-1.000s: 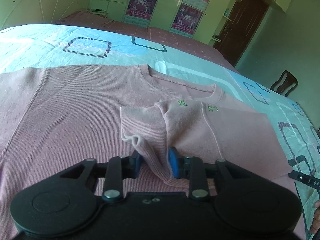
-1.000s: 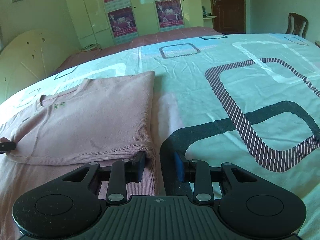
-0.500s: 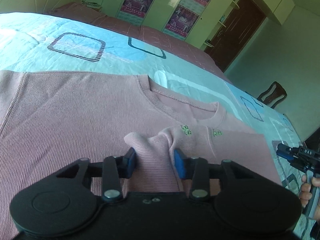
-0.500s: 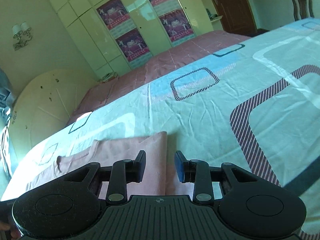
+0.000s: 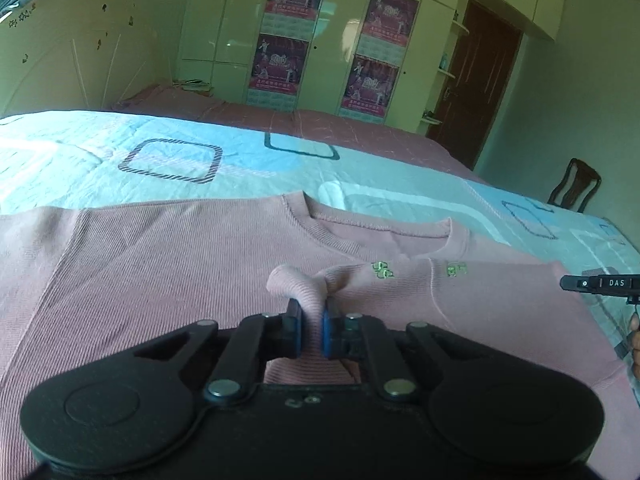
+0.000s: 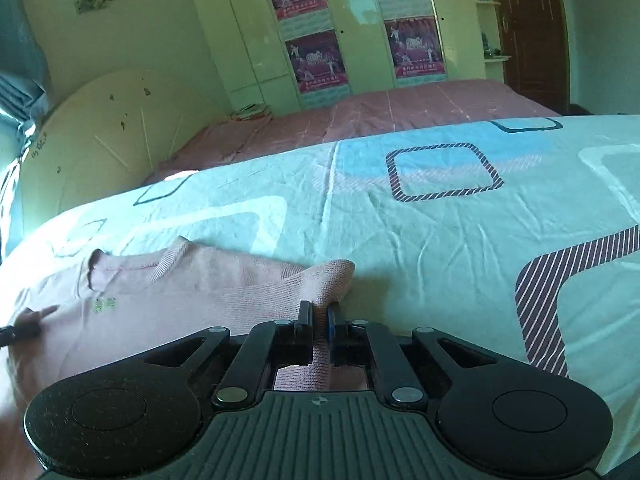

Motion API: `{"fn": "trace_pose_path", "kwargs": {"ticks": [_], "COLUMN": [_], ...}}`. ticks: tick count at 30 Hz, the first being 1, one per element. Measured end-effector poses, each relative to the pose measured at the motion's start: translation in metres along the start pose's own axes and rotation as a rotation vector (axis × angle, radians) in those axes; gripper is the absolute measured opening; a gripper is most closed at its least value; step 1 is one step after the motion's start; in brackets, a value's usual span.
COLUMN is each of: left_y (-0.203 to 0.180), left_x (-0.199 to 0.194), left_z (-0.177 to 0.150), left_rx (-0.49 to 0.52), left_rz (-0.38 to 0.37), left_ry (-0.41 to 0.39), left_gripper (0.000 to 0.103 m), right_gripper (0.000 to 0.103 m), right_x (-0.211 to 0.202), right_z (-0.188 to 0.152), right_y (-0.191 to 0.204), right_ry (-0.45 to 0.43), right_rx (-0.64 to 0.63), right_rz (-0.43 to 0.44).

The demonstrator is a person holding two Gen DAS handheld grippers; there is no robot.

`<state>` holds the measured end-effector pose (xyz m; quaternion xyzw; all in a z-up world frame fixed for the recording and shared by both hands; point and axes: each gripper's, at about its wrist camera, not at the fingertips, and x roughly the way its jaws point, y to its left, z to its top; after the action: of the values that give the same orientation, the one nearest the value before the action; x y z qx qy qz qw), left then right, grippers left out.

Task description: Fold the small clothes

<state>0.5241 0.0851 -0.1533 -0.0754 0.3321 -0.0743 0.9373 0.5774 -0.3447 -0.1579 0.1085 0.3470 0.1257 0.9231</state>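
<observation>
A pink ribbed sweater (image 5: pixel 160 264) lies flat on the bed, its neckline (image 5: pixel 376 232) toward the far side. Its right part is folded over the body, with small green marks (image 5: pixel 382 270) on top. My left gripper (image 5: pixel 311 330) is shut on a bunched edge of the folded part (image 5: pixel 296 284). My right gripper (image 6: pixel 319 330) is shut on another corner of the sweater (image 6: pixel 332 276), at the garment's right edge. The sweater also shows in the right wrist view (image 6: pixel 180 292). The tip of the right gripper shows at the right edge of the left wrist view (image 5: pixel 600 283).
The bed has a light blue sheet (image 6: pixel 440 240) with dark square outlines. A pink cover (image 6: pixel 400 108) lies beyond it. Wardrobes with posters (image 5: pixel 288 32) stand at the back, a brown door (image 5: pixel 480 80) and a wooden chair (image 5: pixel 576 184) at the right.
Both grippers have closed on the sweater's folded edge. Both views have tilted up, showing more of the room, and the pinched cloth is bunched higher between the pads.
</observation>
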Motion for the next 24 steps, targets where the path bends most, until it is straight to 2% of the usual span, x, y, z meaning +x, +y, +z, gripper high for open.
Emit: {"fn": "trace_pose_path", "kwargs": {"ticks": [3, 5, 6, 7, 8, 9, 10, 12, 13, 14, 17, 19, 21, 23, 24], "left_y": [0.005, 0.014, 0.017, 0.018, 0.014, 0.005, -0.005, -0.025, -0.039, -0.054, -0.085, -0.087, -0.070, -0.044, -0.034], "left_x": [0.007, 0.006, 0.004, -0.002, -0.013, -0.024, -0.032, -0.033, -0.028, -0.022, 0.007, 0.022, 0.025, 0.021, 0.021], "left_z": [-0.001, 0.002, 0.004, 0.006, 0.007, 0.009, 0.010, 0.014, 0.015, 0.014, 0.010, 0.007, 0.006, 0.006, 0.004], "left_rx": [-0.043, -0.090, -0.101, -0.098, -0.070, -0.027, 0.018, 0.068, 0.099, 0.145, 0.243, 0.267, 0.238, 0.194, 0.186], "left_rz": [0.002, -0.020, -0.017, 0.012, 0.072, 0.141, 0.154, 0.063, 0.028, 0.004, -0.029, 0.006, 0.035, 0.065, 0.098], "left_ry": [0.030, 0.047, 0.050, 0.045, 0.016, -0.038, -0.085, -0.087, -0.073, -0.060, 0.017, 0.047, 0.054, 0.054, 0.068], "left_gripper": [0.014, 0.024, 0.028, 0.041, 0.060, 0.068, 0.073, 0.072, 0.071, 0.071, 0.072, 0.072, 0.071, 0.070, 0.070], "right_gripper": [0.006, 0.007, 0.021, 0.046, 0.051, 0.051, 0.051, 0.049, 0.040, 0.038, 0.038, 0.038, 0.038, 0.038, 0.038], "right_x": [0.005, 0.005, 0.002, -0.004, -0.012, -0.021, -0.025, -0.023, -0.018, -0.012, 0.011, 0.024, 0.033, 0.033, 0.033], "right_z": [-0.005, -0.001, 0.001, 0.004, 0.005, 0.006, 0.007, 0.006, 0.006, 0.005, 0.000, -0.003, -0.005, 0.001, 0.006], "right_y": [0.002, -0.001, 0.000, 0.003, 0.007, 0.010, 0.016, 0.039, 0.057, 0.073, 0.111, 0.124, 0.121, 0.100, 0.080], "right_ry": [-0.006, 0.000, -0.005, -0.028, -0.068, -0.098, -0.090, -0.057, -0.035, -0.011, 0.049, 0.079, 0.091, 0.059, 0.054], "right_rx": [0.012, 0.051, 0.057, 0.049, 0.033, 0.024, 0.019, -0.057, -0.106, -0.136, -0.200, -0.233, -0.267, -0.255, -0.205], "right_rz": [-0.027, -0.026, -0.052, -0.106, -0.138, -0.116, -0.073, 0.011, 0.061, 0.100, 0.163, 0.188, 0.162, 0.023, -0.055]}}
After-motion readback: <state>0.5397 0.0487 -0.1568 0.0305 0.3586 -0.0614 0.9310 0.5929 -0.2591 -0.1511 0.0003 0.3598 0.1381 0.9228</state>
